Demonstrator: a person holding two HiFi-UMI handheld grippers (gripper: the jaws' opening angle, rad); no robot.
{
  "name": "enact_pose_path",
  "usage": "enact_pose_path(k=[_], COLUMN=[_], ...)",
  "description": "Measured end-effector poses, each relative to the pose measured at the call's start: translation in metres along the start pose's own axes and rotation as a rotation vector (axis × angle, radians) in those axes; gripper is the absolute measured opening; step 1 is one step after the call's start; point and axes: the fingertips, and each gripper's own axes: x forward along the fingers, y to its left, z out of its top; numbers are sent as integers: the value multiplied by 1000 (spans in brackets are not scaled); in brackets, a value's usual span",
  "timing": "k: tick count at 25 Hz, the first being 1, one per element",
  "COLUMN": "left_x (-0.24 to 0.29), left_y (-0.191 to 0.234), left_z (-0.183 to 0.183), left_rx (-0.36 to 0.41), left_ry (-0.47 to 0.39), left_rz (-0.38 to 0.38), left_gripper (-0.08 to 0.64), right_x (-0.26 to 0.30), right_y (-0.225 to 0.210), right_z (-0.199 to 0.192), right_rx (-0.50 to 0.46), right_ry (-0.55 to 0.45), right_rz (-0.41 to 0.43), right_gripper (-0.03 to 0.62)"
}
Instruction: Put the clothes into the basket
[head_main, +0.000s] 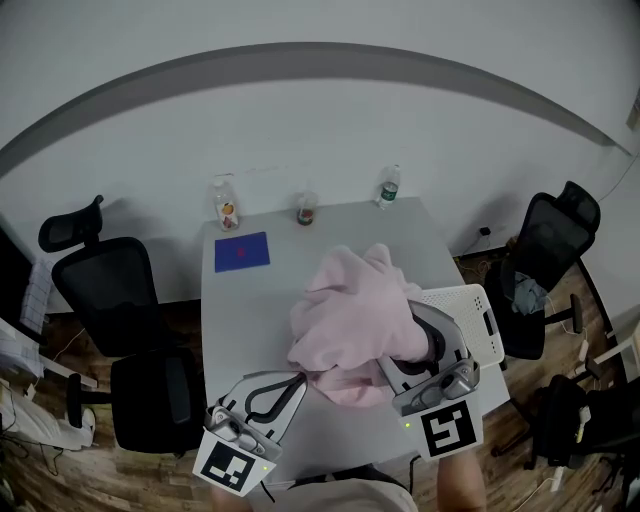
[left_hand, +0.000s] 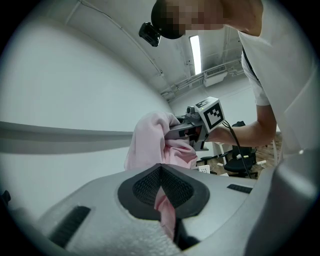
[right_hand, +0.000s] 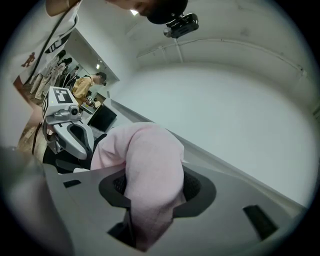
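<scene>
Pink garment (head_main: 350, 320), held bunched above the bench (head_main: 240, 330), right of centre, partly covering the white basket (head_main: 470, 300) at the bench's right edge. The left tool (head_main: 292, 382) is clamped on a thin fold only. The right tool (head_main: 420, 335) is closed round a thick wad. Likely faults:
- The thin left fold may slip free as the cloth is carried right, dropping that side onto the bench.
- Loose hanging cloth may drape over the basket's rim instead of falling inside.
- That cloth may catch and drag the basket toward the bench's right edge.
</scene>
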Motion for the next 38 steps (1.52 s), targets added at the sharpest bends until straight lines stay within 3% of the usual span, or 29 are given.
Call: enact_pose_path(k=[13, 25, 38], left_x=[64, 125, 192], left_y=[-24, -51, -78], left_z=[35, 61, 84], left_rx=[68, 119, 138], left_ry=[-61, -110, -172], left_rz=[-85, -169, -262], left_gripper=[6, 6, 6], right_x=[-46, -101, -159], right_y=[-100, -208, -284], right_z=[16, 20, 13], right_rx=[-114, -211, -289], right_ry=[-14, 40, 120], right_rz=[-158, -332, -455], right_gripper=[178, 178, 178])
